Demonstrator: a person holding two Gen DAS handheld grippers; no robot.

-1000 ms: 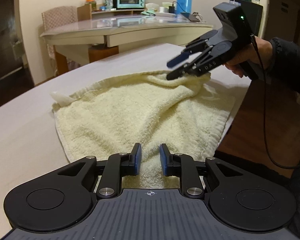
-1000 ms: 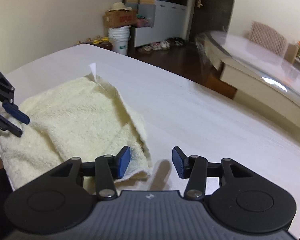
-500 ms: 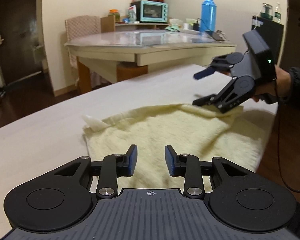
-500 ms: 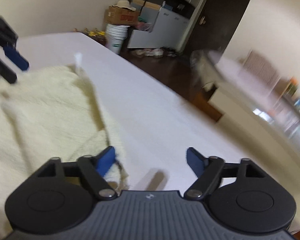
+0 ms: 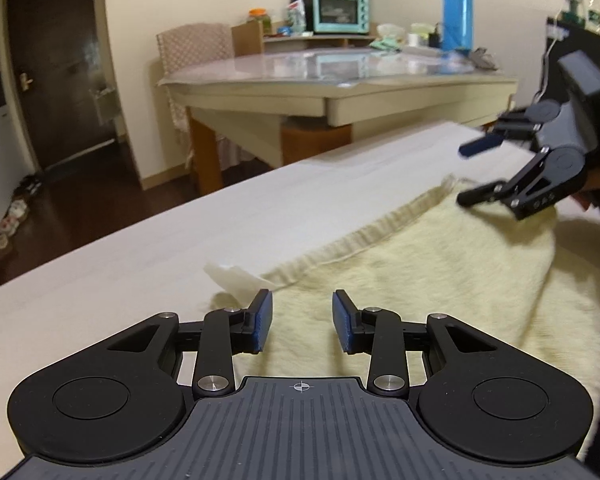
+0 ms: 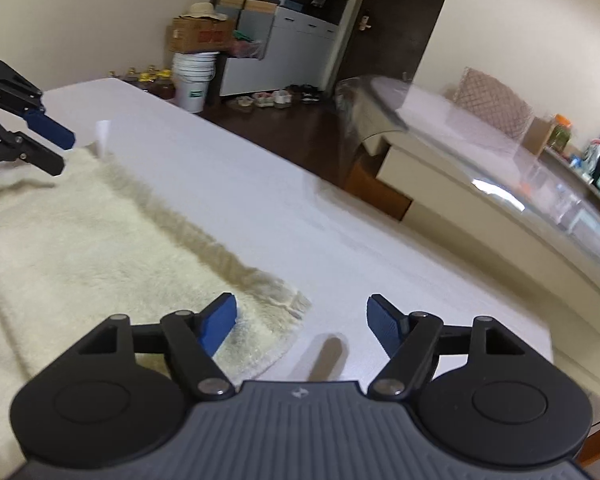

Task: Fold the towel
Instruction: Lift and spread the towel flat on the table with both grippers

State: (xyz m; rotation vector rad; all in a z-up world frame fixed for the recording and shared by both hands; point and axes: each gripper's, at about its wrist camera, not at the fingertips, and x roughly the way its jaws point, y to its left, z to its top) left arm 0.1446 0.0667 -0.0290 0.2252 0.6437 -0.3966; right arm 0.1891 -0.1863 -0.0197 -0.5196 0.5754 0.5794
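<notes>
Two grippers hang over a soft yellow towel [image 5: 420, 272] that lies flat on the white table [image 5: 140, 248], and neither one holds anything. The left gripper [image 5: 302, 322] is near the towel's corner with the white tag [image 5: 232, 276], its blue pads [image 5: 262, 322] a little way apart, while the right gripper [image 6: 302, 322] is spread wide over the other corner [image 6: 288, 300]. Farther back stand a glass-topped table [image 5: 340, 80], a small teal oven [image 5: 342, 12] and a blue bottle [image 5: 458, 16].
</notes>
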